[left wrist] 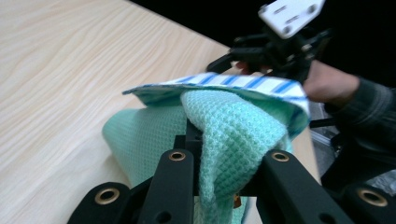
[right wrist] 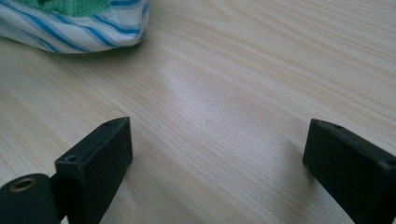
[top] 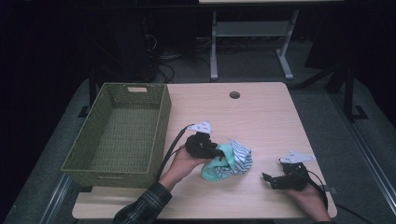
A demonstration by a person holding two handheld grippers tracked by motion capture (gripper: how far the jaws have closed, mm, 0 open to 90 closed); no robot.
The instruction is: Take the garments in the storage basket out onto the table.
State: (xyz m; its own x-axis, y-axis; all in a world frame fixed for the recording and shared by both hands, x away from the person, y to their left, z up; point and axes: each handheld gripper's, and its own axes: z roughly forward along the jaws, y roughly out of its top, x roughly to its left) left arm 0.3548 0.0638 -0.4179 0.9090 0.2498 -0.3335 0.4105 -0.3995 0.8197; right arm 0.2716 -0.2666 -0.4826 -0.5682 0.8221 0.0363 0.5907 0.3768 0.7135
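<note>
The left gripper (left wrist: 224, 163) is sitting right at the lens in its own view, its two black jaws pressing a fold of green waffle cloth (left wrist: 233, 135) between them, so it is gripping the cloth. A white cloth with blue stripes (left wrist: 233, 84) is lying over the top of the green one, and both are bunched together in one heap.

From the high view, that heap is resting on the wooden table (top: 261, 112), in the near half, a little right of the left gripper (top: 219, 153) and well left of the right gripper (top: 267, 178). The green cloth (top: 212, 169) is showing at the heap's near left side and the striped cloth (top: 240, 158) at its right.

The right gripper (right wrist: 217, 154) is standing with its jaws wide apart over bare wood, holding nothing; the striped cloth (right wrist: 79, 28) is lying off at the upper left of its view.

A green woven basket (top: 161, 126) is standing at the table's left edge, apart from the cloths.
</note>
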